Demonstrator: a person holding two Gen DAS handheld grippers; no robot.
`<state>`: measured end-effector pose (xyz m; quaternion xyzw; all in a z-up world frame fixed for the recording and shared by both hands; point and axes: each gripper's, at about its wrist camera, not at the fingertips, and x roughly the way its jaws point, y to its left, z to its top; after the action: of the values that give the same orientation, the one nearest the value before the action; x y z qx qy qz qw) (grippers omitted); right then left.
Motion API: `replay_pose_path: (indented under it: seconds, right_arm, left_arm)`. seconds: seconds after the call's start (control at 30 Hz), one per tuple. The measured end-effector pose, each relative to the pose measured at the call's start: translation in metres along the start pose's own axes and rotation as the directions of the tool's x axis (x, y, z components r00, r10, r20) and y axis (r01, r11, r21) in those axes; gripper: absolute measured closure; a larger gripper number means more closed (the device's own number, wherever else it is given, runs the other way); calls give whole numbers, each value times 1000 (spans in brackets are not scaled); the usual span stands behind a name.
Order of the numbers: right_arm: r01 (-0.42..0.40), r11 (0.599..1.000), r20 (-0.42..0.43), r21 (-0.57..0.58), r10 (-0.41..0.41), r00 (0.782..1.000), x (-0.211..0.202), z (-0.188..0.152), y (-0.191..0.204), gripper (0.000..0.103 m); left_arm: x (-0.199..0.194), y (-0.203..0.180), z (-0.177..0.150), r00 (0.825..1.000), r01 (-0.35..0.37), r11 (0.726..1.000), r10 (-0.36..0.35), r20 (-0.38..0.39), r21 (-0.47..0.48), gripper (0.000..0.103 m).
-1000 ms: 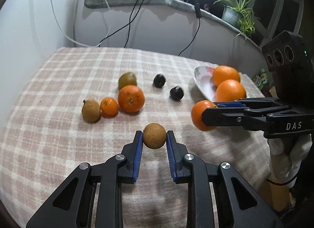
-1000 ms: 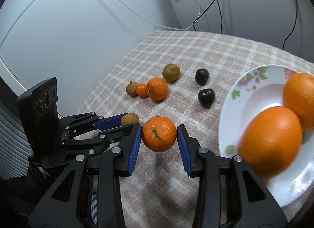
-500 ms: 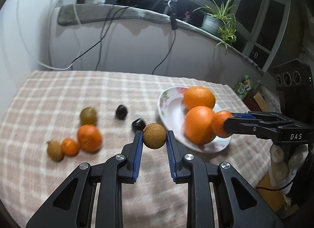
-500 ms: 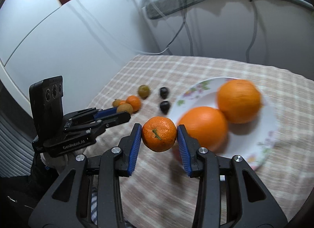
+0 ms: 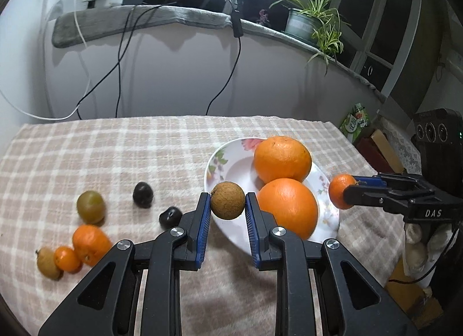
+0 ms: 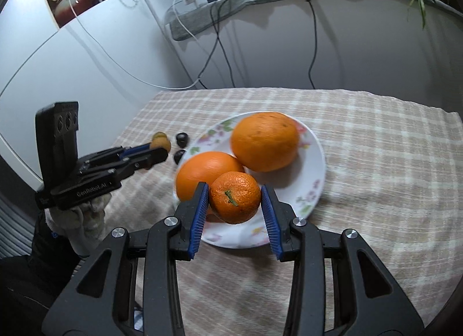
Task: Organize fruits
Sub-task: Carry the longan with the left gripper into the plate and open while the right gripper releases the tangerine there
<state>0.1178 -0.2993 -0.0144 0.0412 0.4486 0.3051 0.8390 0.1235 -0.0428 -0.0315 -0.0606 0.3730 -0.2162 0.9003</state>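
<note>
Left gripper clamping a small round brown fruit between its blue pads, hovering right at the near rim of the flowered plate. Right gripper squeezing a mandarin, hanging over the plate's near edge, just in front of two big oranges sitting on it. Still lying on the checked tablecloth: two dark fruits, a greenish one, two more mandarins and another brown fruit.

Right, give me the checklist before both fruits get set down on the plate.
1. Left hand-held gripper clamped on the brown fruit: ok.
2. Right hand-held gripper clamped on the mandarin: ok.
3. Free space on the plate beside the two large oranges: ok, at the near rim and the far-left part.
4. Both fruits above the plate: cannot tell.
5. Grippers clear of each other: ok.
</note>
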Motion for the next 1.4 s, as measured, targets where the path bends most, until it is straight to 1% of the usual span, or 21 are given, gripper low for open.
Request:
replay_pose_path:
  seconds: [0.23,0.43,0.77,1.13,1.17,1.2,1.27,1.3,1.33,1.37,1.4]
  right_arm:
    - [37,999,-11,-9,-37,999,3,-2,-12,64]
    - [56,998,-21,-26,-56,998,8,-1,-14,64]
    - [62,997,-33,-35,-63,997,12,-1,-12,64]
    - [77,996,-34,-44,-79,996,14,-1,-12,64]
    - [79,996,-35,-44,-81,996,14,-1,-11,64]
    - [80,996,-35,-43,-82,996,14,-1,-11,64]
    - [82,996,-35,-45,-84,996,15,-1,-11,64]
    - [84,995,-35,-46,-86,996,14,0,-11,63]
    - [86,995,-34,-47,-87,996,14,0,-10,56]
    - [88,995,-28,-48,-89,996,13,0,-10,50]
    - [92,995,-18,-50,-93,995,11,1,-9,39]
  left_arm:
    - [19,-3,9,1000,-6,1000,7,-24,14,81]
    - [30,-3,12,999,-17,1000,17,-40,18,81]
    - [33,-2,13,998,-23,1000,25,-52,21,81]
    - [29,-5,14,999,-28,999,29,-44,32,80]
    - [28,-5,14,999,-30,999,31,-43,33,80]
    - [27,-5,14,999,-31,999,32,-40,34,74]
    - [26,-6,14,999,-31,999,32,-36,32,68]
    - [25,-6,15,999,-31,999,32,-35,33,68]
    - [25,-6,14,999,-32,999,34,-34,35,67]
    - [24,-7,15,999,-35,999,36,-32,37,62]
    - [23,-8,14,999,-38,998,39,-30,40,54]
